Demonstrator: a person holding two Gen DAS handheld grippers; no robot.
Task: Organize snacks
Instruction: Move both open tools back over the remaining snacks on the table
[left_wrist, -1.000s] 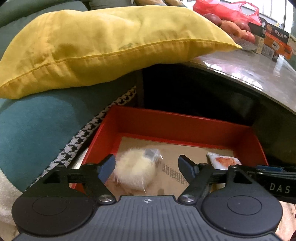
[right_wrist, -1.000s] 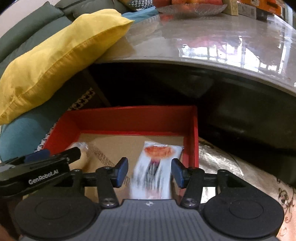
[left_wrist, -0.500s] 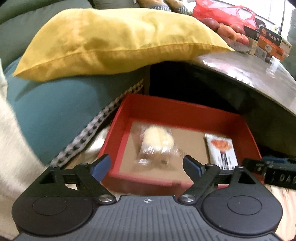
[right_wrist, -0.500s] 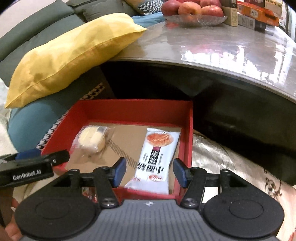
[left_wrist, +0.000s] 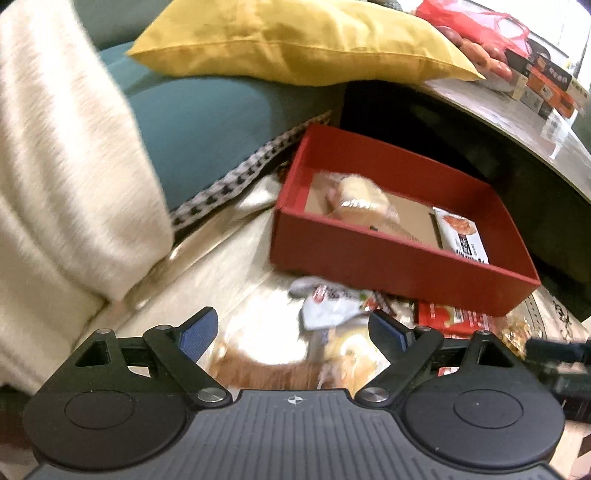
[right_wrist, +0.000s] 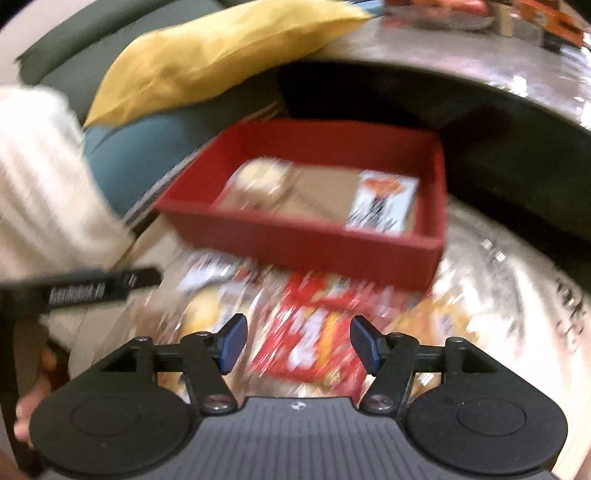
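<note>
A red box (left_wrist: 402, 258) (right_wrist: 317, 240) sits on the floor and holds a wrapped pale bun (left_wrist: 364, 201) (right_wrist: 258, 181) at its left and a white packet with an orange picture (left_wrist: 463, 236) (right_wrist: 384, 203) at its right. In front of the box lies a loose pile of snacks: a white wrapper (left_wrist: 332, 306), a red packet (left_wrist: 454, 317) (right_wrist: 314, 332), and wrapped buns (left_wrist: 347, 350). My left gripper (left_wrist: 293, 332) hangs above the pile, jaws opening, nothing between them. My right gripper (right_wrist: 297, 341) hovers over the red packet, jaws opening, pads clear of it.
A yellow cushion (left_wrist: 295, 40) rests on a teal cushion (left_wrist: 207, 118) beside a cream blanket (left_wrist: 62, 166). A glossy low table (left_wrist: 535, 133) overhangs the box at the back right, with fruit and boxes on it. A hand (right_wrist: 33, 398) shows at the lower left of the right wrist view.
Both grippers let go of the bun and the white packet in the red box, drew back toward the snack pile, and spread wider. The views are now blurred.
</note>
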